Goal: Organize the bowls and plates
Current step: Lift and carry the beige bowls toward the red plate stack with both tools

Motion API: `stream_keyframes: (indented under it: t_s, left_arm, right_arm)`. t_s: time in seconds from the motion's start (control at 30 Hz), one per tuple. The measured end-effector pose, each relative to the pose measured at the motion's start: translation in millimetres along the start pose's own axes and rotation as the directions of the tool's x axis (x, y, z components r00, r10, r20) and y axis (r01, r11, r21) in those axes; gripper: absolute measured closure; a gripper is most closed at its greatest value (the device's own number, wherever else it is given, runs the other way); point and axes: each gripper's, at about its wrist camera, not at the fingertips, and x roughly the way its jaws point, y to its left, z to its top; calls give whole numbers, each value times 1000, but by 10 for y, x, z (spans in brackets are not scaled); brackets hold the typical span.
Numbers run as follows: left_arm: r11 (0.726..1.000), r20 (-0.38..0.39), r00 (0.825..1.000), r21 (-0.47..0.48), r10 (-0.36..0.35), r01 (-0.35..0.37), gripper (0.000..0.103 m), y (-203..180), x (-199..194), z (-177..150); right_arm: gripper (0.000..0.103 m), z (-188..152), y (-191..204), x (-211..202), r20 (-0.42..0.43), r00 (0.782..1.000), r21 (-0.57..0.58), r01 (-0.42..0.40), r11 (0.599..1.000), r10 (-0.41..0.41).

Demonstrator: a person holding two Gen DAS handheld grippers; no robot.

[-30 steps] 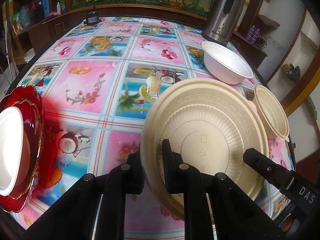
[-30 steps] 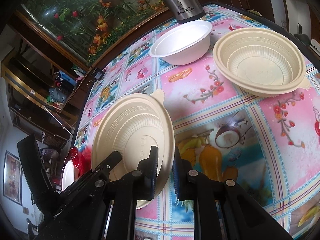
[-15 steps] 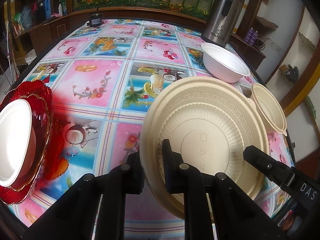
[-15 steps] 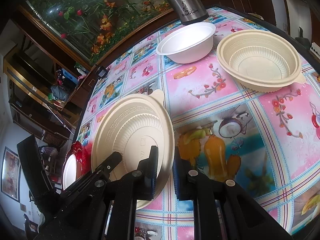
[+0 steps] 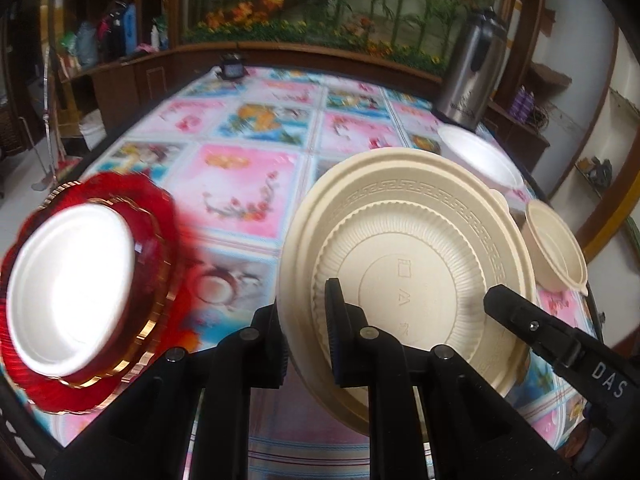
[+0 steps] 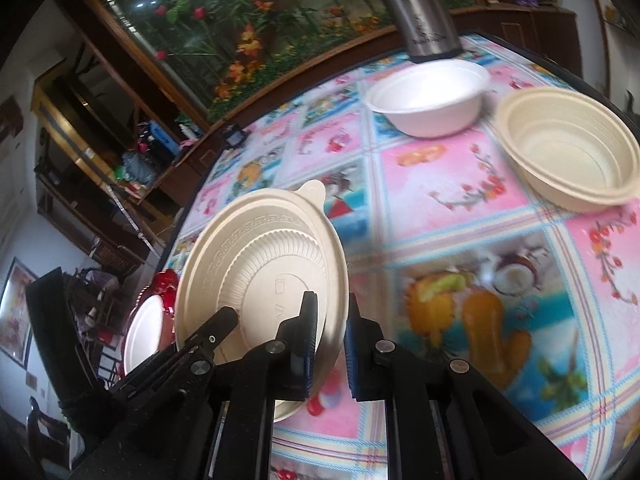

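Both grippers are clamped on one beige plastic lid point(image 5: 408, 264), which is held off the counter and tilted on edge with its ribbed, embossed face toward the cameras. In the left wrist view the left gripper point(image 5: 306, 344) pinches the lid's lower left rim, one finger in front of the face and the other behind it, with only the rim's thickness between the pads. At the lower right of that view the right gripper's black finger point(image 5: 520, 316) reaches onto the lid's right rim. In the right wrist view the right gripper point(image 6: 330, 344) nips the lid's right-hand edge between blue-padded fingers, and the left gripper's finger point(image 6: 216, 326) lies against the lid's lower left. A small tab sticks up from the lid's top edge.

Left of the lid, a scalloped red plate with a gold rim point(image 5: 160, 264) sits on the counter point(image 5: 240, 184), which wears a pink and blue fruit-print cloth. A white bowl point(image 5: 72, 284) rests in the red plate, blurred in this view.

Beyond the lid on the right, a beige ribbed bowl point(image 6: 568, 152) stands upright and empty on the counter. Just beside it, farther back, is an empty white bowl point(image 6: 428, 100), also upright. Behind the white bowl stands a steel thermos jug point(image 5: 468, 76) near the counter's far edge. A small dark object point(image 5: 232, 68) sits at the far edge, too small to identify.
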Motion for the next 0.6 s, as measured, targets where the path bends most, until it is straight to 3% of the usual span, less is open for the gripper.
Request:
stream_keyframes:
  t_s: [0.3,0.6]
  left_arm:
    - [990,71,991,-81,117,-112,90,332,-319,39]
    - [981,76,984,-115,163,-154,89,449,-515,-26]
  right_arm:
    - [91,22,379,117,-17,992,-129,-125,984,123]
    - [91,-14,632,51,-48,980,-192,-199,961,193]
